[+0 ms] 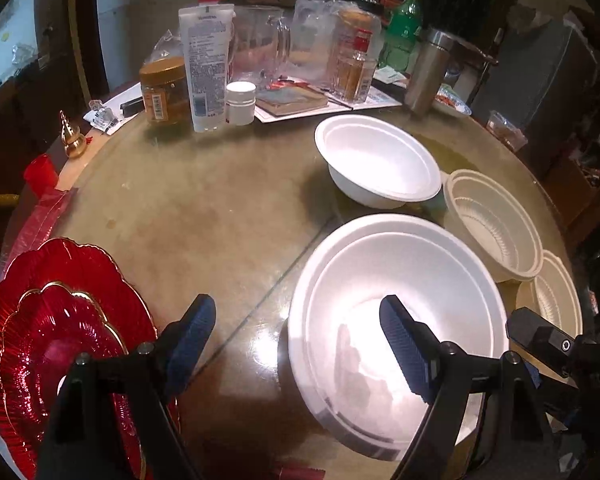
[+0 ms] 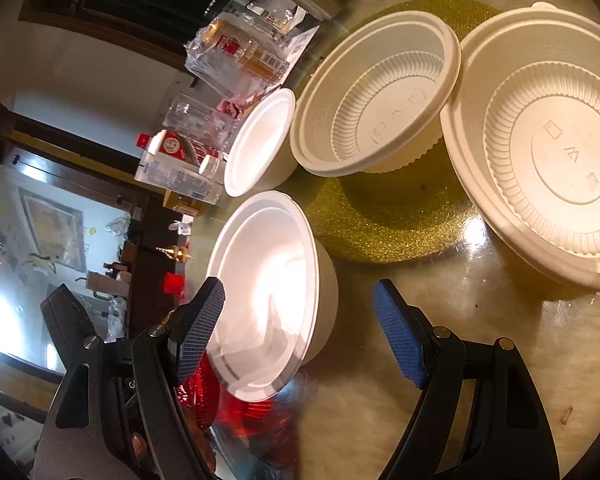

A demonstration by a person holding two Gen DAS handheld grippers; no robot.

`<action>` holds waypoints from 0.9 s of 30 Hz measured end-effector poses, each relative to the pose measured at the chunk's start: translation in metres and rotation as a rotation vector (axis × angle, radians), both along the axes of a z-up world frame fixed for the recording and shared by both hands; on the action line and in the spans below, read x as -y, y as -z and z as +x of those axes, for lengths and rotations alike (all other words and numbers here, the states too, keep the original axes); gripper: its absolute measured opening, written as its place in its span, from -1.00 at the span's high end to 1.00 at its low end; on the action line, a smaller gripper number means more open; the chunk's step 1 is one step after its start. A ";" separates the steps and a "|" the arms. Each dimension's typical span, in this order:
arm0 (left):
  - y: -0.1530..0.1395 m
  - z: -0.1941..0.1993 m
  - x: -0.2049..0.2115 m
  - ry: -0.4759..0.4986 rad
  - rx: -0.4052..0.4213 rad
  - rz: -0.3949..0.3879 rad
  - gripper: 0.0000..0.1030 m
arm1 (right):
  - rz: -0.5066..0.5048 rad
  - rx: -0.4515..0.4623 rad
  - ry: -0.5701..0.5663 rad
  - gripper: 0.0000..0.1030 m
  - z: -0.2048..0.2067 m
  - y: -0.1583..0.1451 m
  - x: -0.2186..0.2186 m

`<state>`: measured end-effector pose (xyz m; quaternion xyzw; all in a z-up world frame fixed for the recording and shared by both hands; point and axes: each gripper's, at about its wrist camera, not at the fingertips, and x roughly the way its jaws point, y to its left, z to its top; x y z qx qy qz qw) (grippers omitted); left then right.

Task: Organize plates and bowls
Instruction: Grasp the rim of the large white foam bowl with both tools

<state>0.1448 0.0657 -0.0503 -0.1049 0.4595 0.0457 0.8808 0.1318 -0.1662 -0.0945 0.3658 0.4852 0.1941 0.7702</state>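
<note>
A large white foam bowl [image 1: 396, 320] stands on the round table just ahead of my left gripper [image 1: 296, 344], which is open, its right finger over the bowl's inside. A second white foam bowl [image 1: 378, 160] stands farther back. Two ribbed cream bowls [image 1: 496, 224] [image 1: 556, 296] stand to the right. Red scalloped plates [image 1: 56, 332] are stacked at the left. In the right wrist view the near foam bowl [image 2: 268, 292] lies between the fingers of my open right gripper [image 2: 300, 328], the far foam bowl [image 2: 260, 140] behind, the cream bowls [image 2: 380, 108] [image 2: 548, 152] to the right.
The back of the table holds a jar [image 1: 166, 92], a white tube [image 1: 204, 68], a glass mug [image 1: 260, 48], a green bottle [image 1: 402, 32] and a steel flask [image 1: 426, 72]. A gold glitter mat [image 2: 380, 220] lies under the cream bowls. The table's edge runs along the left.
</note>
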 end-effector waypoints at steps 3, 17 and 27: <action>0.003 0.001 0.002 0.002 -0.010 0.013 -0.63 | -0.006 -0.009 -0.007 -0.53 0.002 0.004 -0.002; 0.018 -0.002 0.012 0.038 -0.045 0.063 0.60 | -0.127 0.002 -0.061 0.71 0.003 0.010 -0.018; 0.016 -0.008 0.016 0.052 -0.033 0.073 0.72 | -0.147 0.030 -0.064 0.73 0.002 0.006 -0.019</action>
